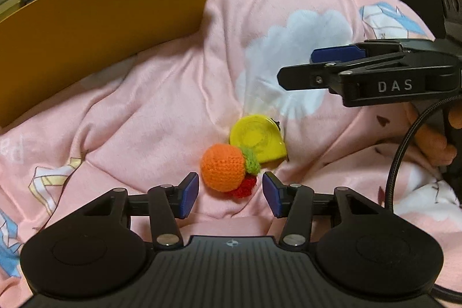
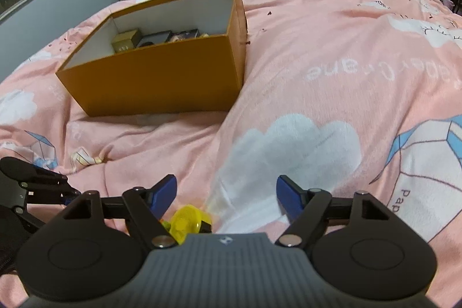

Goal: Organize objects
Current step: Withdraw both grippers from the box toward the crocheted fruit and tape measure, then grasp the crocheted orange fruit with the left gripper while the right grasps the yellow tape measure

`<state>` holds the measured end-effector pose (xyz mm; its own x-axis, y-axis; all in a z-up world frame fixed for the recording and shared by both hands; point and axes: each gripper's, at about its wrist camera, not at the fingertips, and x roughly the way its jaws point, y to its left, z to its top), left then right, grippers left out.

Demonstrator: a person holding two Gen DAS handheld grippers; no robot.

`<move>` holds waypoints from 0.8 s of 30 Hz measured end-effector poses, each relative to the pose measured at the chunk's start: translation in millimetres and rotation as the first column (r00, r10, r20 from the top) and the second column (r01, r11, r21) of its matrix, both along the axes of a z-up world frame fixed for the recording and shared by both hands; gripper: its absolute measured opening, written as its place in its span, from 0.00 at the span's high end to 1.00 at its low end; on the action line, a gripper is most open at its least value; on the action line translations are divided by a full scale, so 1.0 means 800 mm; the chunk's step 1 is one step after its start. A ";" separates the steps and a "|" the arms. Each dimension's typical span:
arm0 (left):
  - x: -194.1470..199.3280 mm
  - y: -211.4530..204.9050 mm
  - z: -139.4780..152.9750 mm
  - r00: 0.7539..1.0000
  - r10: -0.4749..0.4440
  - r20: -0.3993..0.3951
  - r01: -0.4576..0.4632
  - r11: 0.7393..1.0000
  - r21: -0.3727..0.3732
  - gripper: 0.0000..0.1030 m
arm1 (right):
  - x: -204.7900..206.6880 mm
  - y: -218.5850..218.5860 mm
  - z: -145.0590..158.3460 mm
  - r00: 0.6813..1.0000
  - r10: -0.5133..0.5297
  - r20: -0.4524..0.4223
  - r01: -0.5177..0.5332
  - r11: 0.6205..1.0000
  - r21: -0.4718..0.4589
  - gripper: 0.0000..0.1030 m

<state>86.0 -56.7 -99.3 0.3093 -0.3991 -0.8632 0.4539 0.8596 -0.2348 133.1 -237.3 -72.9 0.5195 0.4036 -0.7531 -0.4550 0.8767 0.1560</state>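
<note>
Orange box (image 1: 101, 19) sat far left. Crocheted orange (image 1: 223, 170), right of the box, lay just ahead of the spread, empty left claw (image 1: 231, 194): soft, light, squeeze mid-body. Yellow tape measure (image 1: 257, 141) touching it, rigid. Right claw (image 2: 226, 194) spread, empty.

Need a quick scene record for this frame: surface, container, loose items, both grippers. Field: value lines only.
surface: pink blanket on a bed
container: orange box, open top, small items inside
loose items: crocheted orange touching yellow tape measure, both on the blanket
left gripper: open, nothing held, crocheted orange just ahead of its fingertips
right gripper: open, nothing held, above the tape measure
</note>
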 end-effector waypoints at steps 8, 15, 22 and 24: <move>0.009 -0.005 -0.007 0.999 0.033 0.024 -0.032 0.999 -0.042 0.46 | -0.002 0.003 -0.006 0.999 0.034 -0.037 -0.033 0.999 0.015 0.46; 0.018 -0.008 -0.020 0.999 0.039 0.004 -0.039 0.998 -0.041 0.45 | -0.003 0.020 -0.018 0.986 0.115 -0.124 -0.114 0.993 0.020 0.58; 0.014 0.004 -0.012 0.997 0.081 0.014 -0.080 0.995 -0.056 0.49 | 0.003 0.025 -0.036 0.971 0.127 -0.200 -0.128 0.992 0.010 0.60; 0.008 0.010 -0.003 0.993 0.109 0.048 -0.107 0.994 -0.033 0.49 | 0.004 0.026 -0.037 0.970 0.136 -0.202 -0.137 0.991 0.008 0.58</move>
